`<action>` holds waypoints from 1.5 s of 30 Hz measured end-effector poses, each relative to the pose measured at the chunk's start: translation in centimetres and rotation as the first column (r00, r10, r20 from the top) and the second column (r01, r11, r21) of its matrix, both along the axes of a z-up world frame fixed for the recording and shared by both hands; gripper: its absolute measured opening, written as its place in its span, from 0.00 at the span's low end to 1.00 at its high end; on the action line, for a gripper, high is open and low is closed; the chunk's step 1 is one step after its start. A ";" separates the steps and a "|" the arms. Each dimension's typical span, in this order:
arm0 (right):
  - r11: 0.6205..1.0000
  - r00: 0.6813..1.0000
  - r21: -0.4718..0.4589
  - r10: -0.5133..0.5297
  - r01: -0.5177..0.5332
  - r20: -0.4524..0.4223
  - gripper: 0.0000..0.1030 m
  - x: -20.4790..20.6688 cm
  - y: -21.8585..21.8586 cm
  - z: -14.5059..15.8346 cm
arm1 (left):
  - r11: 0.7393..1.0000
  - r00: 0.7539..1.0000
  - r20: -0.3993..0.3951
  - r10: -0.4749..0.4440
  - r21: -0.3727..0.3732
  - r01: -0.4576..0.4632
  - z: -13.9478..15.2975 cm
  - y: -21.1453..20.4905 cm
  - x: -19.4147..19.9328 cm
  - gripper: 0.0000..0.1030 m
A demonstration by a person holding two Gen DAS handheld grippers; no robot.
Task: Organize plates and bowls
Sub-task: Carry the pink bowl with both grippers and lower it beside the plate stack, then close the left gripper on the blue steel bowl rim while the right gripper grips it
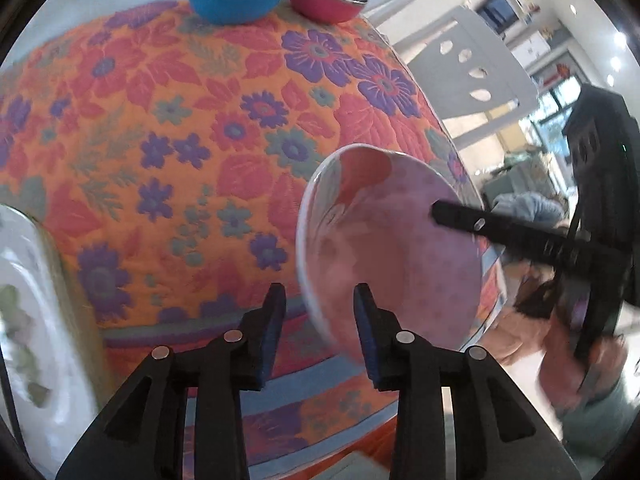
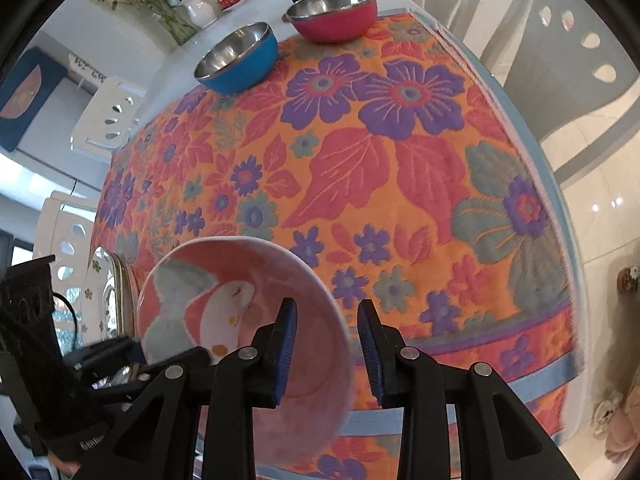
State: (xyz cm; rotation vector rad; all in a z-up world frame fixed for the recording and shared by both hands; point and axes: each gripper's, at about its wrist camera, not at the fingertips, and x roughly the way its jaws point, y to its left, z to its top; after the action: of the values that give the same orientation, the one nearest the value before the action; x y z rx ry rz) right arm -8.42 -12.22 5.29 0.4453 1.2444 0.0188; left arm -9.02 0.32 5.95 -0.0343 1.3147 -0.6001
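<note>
Tilting above the near edge of the surface (image 2: 420, 184), the pink bowl (image 2: 240, 308) has its rim pinched by the right tool (image 2: 326, 354). The left tool (image 1: 318, 336) is spread and holds nothing, just beside the bowl's lower rim. The blue bowl (image 2: 238, 58) and red bowl (image 2: 332, 12) sit well apart at the far edge, straight ahead of the right tool.

- The tabletop (image 2: 360, 184) lies open across its middle.
- Far edge: blue bowl (image 2: 238, 58) and red bowl (image 2: 334, 14) stand close together.
- Near edge: tilted pink bowl (image 2: 240, 304); plates (image 2: 106, 296) at left.
</note>
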 end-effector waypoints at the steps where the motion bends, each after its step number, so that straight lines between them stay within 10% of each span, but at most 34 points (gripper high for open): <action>1: 1.000 1.000 0.004 0.014 -0.014 0.003 0.30 -0.1 -0.4 0.4 | 1.000 1.000 0.006 -0.007 0.006 0.007 0.4 0.4 0.0 0.32; 5: 0.998 0.998 0.037 0.051 -0.052 0.021 0.32 -0.2 -1.9 2.2 | 1.000 1.000 0.011 0.005 0.008 -0.005 2.4 2.8 0.5 0.37; 9: 0.998 0.995 -0.011 0.067 -0.066 0.071 0.62 0.9 -3.1 5.3 | 0.996 0.997 0.019 0.075 -0.039 -0.074 5.3 4.8 1.8 0.38; 13: 0.996 0.988 -0.025 0.083 -0.081 0.128 0.62 3.7 -3.3 7.6 | 0.988 0.985 0.106 0.137 -0.086 -0.128 8.5 5.5 4.9 0.45; 15: 0.996 0.979 -0.010 0.092 -0.092 0.183 0.62 6.0 -3.2 8.9 | 0.981 0.970 0.157 0.185 -0.080 -0.174 9.6 5.7 7.8 0.65; 21: 0.996 0.970 0.034 0.069 -0.079 0.233 0.67 13.6 -2.3 9.1 | 0.961 0.943 0.202 0.266 -0.127 -0.244 10.1 5.0 15.7 0.66; 30: 0.987 0.987 0.151 0.032 -0.057 0.159 0.66 23.8 -1.6 3.5 | 0.927 0.930 0.057 0.362 -0.125 -0.353 2.7 4.1 26.6 0.44; 45: 0.980 0.993 0.183 0.055 -0.074 0.103 0.27 31.4 -1.2 -4.1 | 0.935 0.939 -0.005 0.344 -0.088 -0.343 -3.5 2.1 32.4 0.14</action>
State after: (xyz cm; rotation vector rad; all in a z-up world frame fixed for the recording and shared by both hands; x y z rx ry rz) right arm 22.94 -13.47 1.21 0.5594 1.1654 0.2114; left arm 23.43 2.46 2.45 -0.3268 1.2345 -0.3571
